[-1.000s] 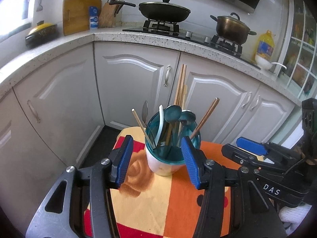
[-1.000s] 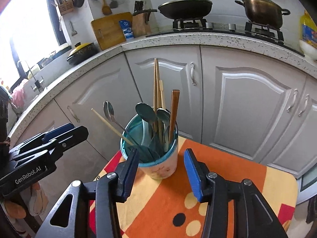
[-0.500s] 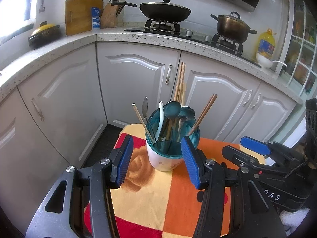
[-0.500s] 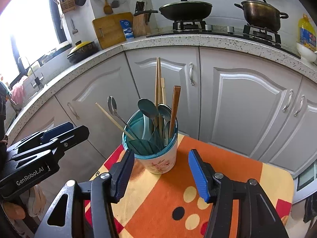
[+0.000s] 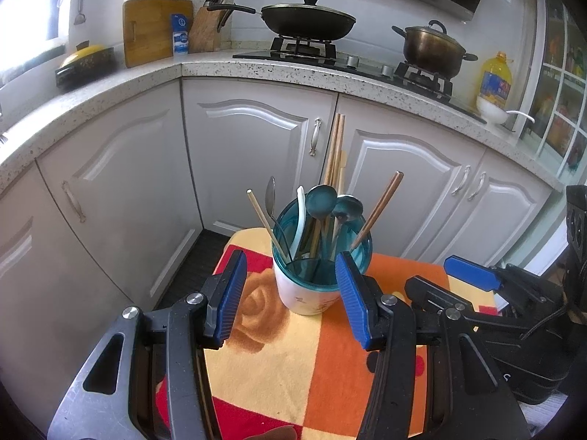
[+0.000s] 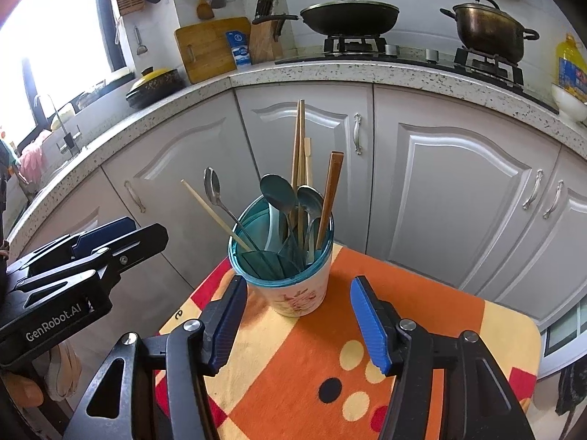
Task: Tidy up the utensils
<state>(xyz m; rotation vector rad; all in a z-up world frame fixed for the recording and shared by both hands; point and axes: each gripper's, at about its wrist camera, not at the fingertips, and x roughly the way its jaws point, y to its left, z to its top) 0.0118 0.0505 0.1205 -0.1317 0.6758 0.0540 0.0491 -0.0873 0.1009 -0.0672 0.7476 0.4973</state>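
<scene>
Left tool (image 5: 290, 300) spread wide, blue pads either side of the utensil cup (image 5: 318, 275) in view but not touching it, gripping nothing. Right tool (image 6: 299, 321) also wide, empty, pads apart from the cup (image 6: 291, 278), which sits ahead between them. Cup upright near the far edge of the small counter, on an orange-yellow patterned cloth (image 6: 367, 348). Teal-rimmed, white below, packed with chopsticks (image 6: 299, 139), a brown stick (image 6: 330, 198) leaning right, dark teal spoons (image 6: 279, 194), a metal spoon (image 6: 214, 190) and a pale chopstick (image 6: 212, 212) leaning left. Right tool seen at lower right of the left view (image 5: 473, 289), left tool at left of the right view (image 6: 121, 234). Versus a second ago: both tools pulled back from the cup, gap wider especially on the right, right pads opened a bit more; cup and contents unmoved. Behind: white cabinets (image 5: 256, 146), speckled kitchen worktop (image 5: 256, 69), wok (image 5: 308, 20), pot (image 5: 433, 49).
</scene>
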